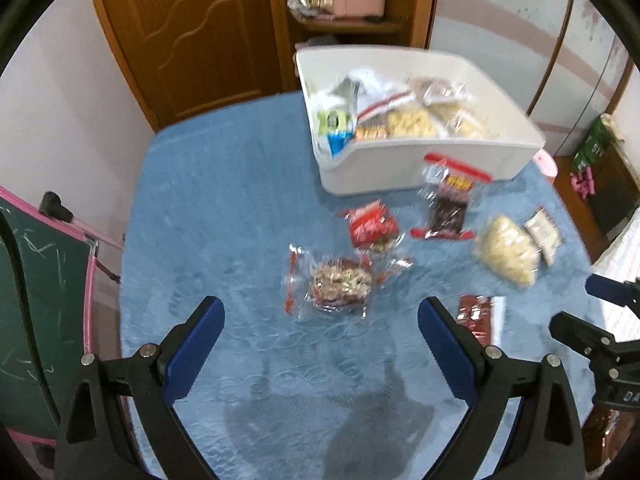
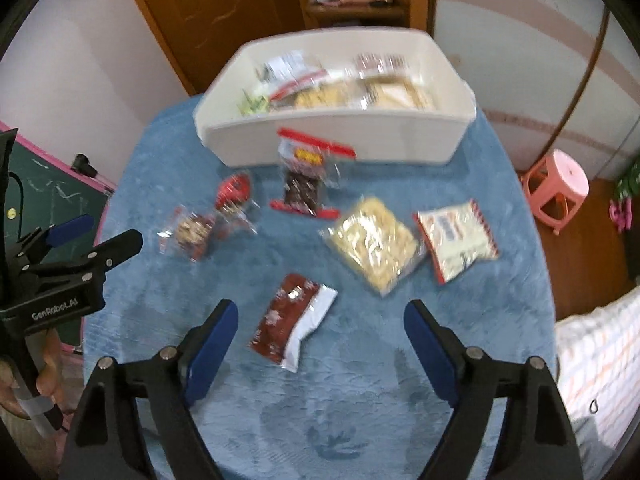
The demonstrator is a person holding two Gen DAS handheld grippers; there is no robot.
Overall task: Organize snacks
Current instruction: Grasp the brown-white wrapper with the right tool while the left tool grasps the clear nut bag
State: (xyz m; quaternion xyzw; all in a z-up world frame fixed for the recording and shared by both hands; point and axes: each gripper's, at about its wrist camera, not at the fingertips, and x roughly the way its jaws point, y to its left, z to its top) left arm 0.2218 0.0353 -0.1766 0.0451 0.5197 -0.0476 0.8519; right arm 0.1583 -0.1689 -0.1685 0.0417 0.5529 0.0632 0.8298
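The dark red snack packet [image 2: 294, 320] lies flat on the blue-covered surface [image 2: 460, 320], just ahead of my right tongs [image 2: 320, 340], its long axis running on a slant from its red end, up and toward the bin, down to its silver-white end, which points back toward me. Beyond it a bag of pale yellow snacks [image 2: 374, 242] lies with its long axis slanting the other way, and just right of that a white packet with red edges [image 2: 458, 238] rests tilted. Further up, a clear red-trimmed bag of dark sweets [image 2: 306, 184] lies lengthwise toward the white bin [image 2: 336, 140], its top edge against the bin's front wall. To the left lie a small red packet [image 2: 234, 194] and a clear bag of nutty pieces [image 1: 338, 284], the latter straight ahead of my left tongs [image 1: 322, 340]. The bin stands at the far side of the surface with several snack bags already in it. My right tongs stand wide, gripping nothing, with the dark red packet between the line of their tips but untouched. My left tongs are also spread wide and empty above the cloth.
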